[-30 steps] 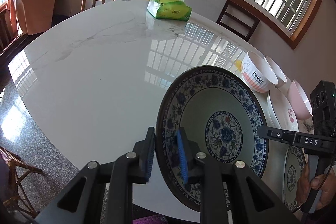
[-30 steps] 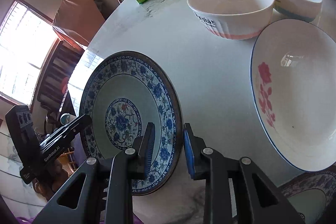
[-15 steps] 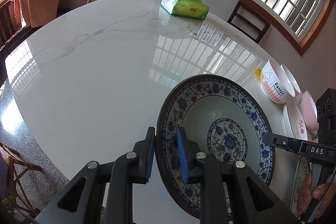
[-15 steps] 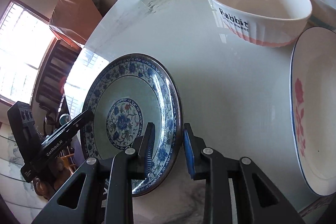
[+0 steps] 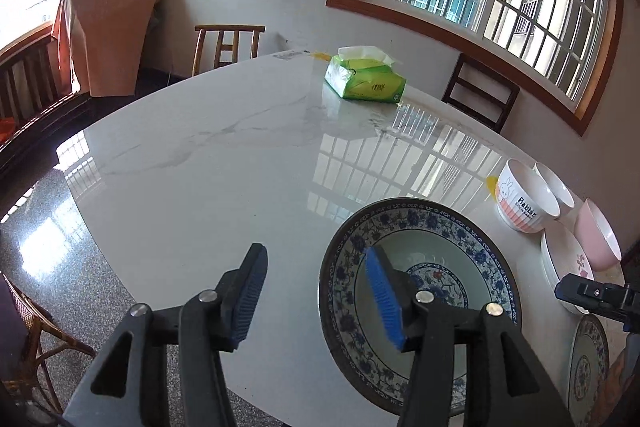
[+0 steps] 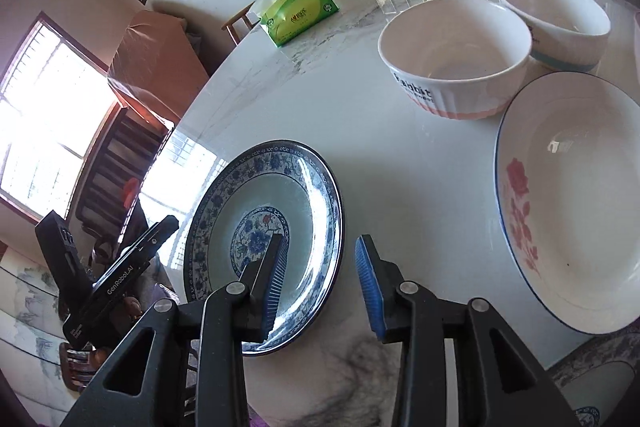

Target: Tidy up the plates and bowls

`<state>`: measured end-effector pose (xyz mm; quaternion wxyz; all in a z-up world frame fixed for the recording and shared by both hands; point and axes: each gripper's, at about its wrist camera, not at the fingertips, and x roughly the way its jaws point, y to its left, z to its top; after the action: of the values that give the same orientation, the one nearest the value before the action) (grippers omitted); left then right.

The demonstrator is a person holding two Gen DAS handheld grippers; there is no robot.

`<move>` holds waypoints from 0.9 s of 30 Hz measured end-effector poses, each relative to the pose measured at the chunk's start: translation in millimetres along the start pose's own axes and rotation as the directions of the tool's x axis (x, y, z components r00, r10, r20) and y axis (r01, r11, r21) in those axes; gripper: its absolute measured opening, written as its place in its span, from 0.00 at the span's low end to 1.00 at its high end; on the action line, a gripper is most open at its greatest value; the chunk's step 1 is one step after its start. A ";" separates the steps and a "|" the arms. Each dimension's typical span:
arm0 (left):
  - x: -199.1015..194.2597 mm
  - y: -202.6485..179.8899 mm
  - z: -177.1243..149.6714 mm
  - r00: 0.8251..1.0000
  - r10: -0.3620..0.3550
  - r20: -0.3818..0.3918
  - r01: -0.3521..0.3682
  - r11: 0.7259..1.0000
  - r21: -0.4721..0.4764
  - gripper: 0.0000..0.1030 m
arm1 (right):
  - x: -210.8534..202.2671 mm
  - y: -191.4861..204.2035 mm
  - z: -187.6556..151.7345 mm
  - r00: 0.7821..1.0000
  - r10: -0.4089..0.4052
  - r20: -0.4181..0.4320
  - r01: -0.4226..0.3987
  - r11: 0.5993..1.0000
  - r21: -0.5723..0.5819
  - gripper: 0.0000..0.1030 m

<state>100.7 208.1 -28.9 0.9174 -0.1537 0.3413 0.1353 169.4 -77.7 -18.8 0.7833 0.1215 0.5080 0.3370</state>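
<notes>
A large blue-and-white patterned plate [image 5: 440, 239] [image 6: 280, 187] lies flat on the white marble table [image 5: 200, 167]. My left gripper [image 5: 316, 295] straddles its left rim with jaws opening; one pad hangs over the plate, the other outside, and neither presses on it. My right gripper [image 6: 322, 283] straddles the opposite rim the same way, its jaws opening and clear of the rim. A Rabbit bowl [image 6: 452, 55], a white bowl with a blue band [image 6: 560, 19], a pink bowl [image 5: 600, 239] and a white plate with red flowers [image 6: 568, 203] sit to the right.
A smaller blue-and-white plate [image 5: 588, 367] lies at the near right table edge. A green tissue pack [image 5: 364, 83] sits at the far side. Wooden chairs [image 5: 228, 43] stand around the table. Wide bare tabletop stretches to the left of the big plate.
Both grippers were shut on opposite rims of the big plate; now both have opened and drawn back and upward. The plate rests on the table.
</notes>
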 end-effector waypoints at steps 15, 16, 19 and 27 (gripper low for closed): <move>-41.4 -182.2 -67.3 0.854 -0.441 -0.277 0.502 0.838 0.215 0.76 | -223.1 -130.3 -165.2 0.935 -0.236 0.265 0.167 0.951 0.259 0.55; -34.5 -190.4 -70.4 0.842 -0.448 -0.301 0.514 0.836 0.192 0.76 | -225.8 -141.9 -169.6 0.938 -0.227 0.262 0.150 0.948 0.282 0.55; -15.1 -207.3 -78.9 0.788 -0.473 -0.393 0.558 0.819 0.134 0.76 | -226.1 -172.9 -181.0 0.949 -0.182 0.256 0.087 0.936 0.341 0.55; 15.3 -230.7 -92.9 0.713 -0.474 -0.516 0.579 0.813 0.053 0.76 | -208.0 -201.0 -182.5 0.964 -0.087 0.250 -0.011 0.930 0.368 0.55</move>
<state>139.0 -35.8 -62.2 0.8139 -0.1755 0.5114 -0.2127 37.1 -390.4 -60.2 0.8135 0.2990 0.4562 0.2019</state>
